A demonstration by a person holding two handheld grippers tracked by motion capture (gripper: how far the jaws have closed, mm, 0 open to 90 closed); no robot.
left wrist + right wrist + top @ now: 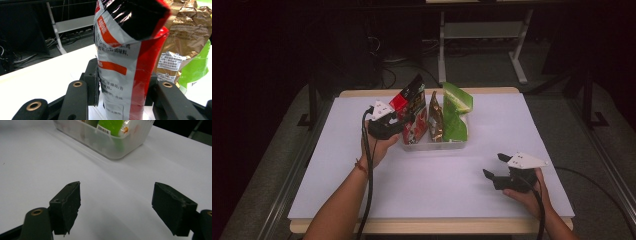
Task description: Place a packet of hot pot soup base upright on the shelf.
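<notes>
1. The red and black snack bag (413, 109) stands upright in the clear plastic bin (437, 145), at the bin's left end. Its long axis runs almost vertical, and the top leans a little away from the person in the high view.
2. In the left gripper view the same bag (130, 62) rises between the two black jaws, and its folded black top points up.
3. The left gripper (404, 120) is at the left side of the bin, with the bag between its jaws. The left pad sits against the bag's edge; on the right side the bag hides the pad, so I cannot tell if the pads press it.
4. The white back panel of the bag carries orange bars and small Chinese print, too small to read.
5. Next to it stand a brown crinkled bag (185, 47) with a white label and a green bag (454, 117).
6. The right gripper (494, 167) rests on the white table (437, 185), well apart from the bin, with jaws wide and nothing between them.
</notes>
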